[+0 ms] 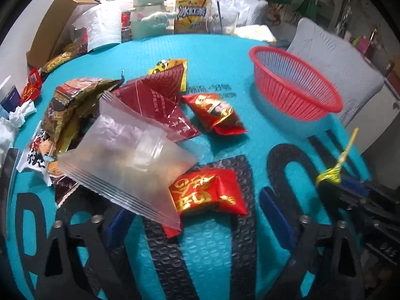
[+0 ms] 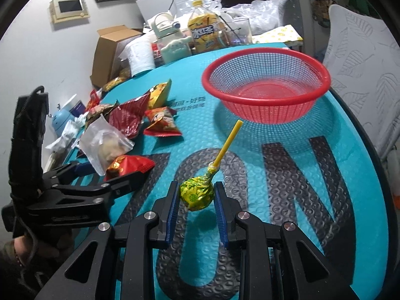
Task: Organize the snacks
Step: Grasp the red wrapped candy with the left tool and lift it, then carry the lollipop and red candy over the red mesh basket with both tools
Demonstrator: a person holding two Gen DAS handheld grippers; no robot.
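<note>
A turquoise bubble-textured mat (image 2: 287,135) with big dark letters covers my table, and clutter lines its far edge: a cardboard box (image 2: 110,50), a paper roll (image 2: 140,57), a yellow drink bottle (image 2: 205,32). The red mesh basket (image 2: 265,92) stands empty on the mat. My right gripper (image 2: 197,197) pinches a lollipop (image 2: 197,195) by its green-yellow wrapped head, on the near side of the basket, its yellow stick aimed toward the basket. Left of the basket lies the snack heap. There my left gripper (image 1: 190,215) has its jaws spread on either side of a red-and-gold candy packet (image 1: 205,190), not pressing it, just beside a clear pouch (image 1: 125,160).
</note>
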